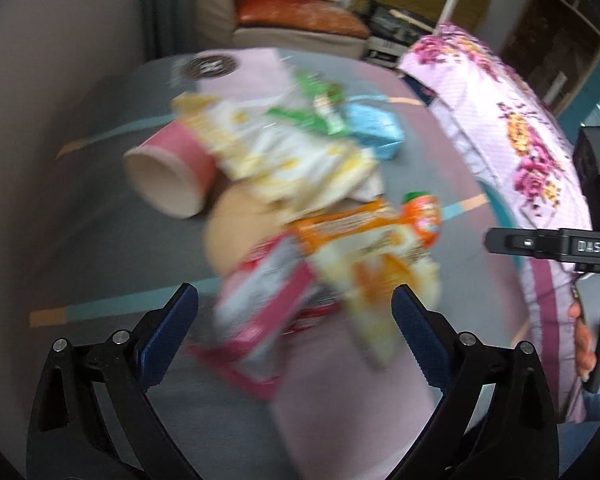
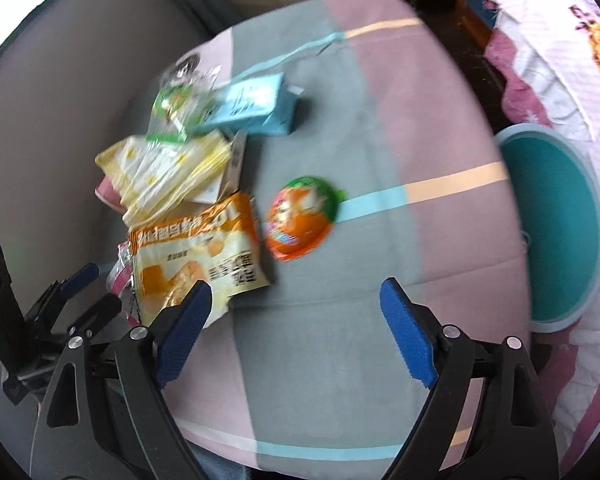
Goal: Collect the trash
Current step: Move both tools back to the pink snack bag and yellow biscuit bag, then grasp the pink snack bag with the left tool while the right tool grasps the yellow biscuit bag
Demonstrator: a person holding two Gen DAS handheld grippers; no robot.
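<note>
Hovering over the litter, the left gripper (image 1: 296, 320) has its jaws spread wide, gripping nothing, and the right gripper (image 2: 296, 320) is just as wide and empty. Landmark: the orange snack bag (image 2: 196, 256). Beside it sits the round orange lid (image 2: 300, 220); behind it lie yellow wrappers (image 2: 168, 168) and a blue carton (image 2: 252, 108). The teal bin (image 2: 556, 232), well off to its right, looks empty, so nothing seems collected yet.

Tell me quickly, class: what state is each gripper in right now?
Left gripper: jaws open, holding nothing, poised over the wrapper pile.
Right gripper: jaws open, empty, above the bedsheet.
</note>
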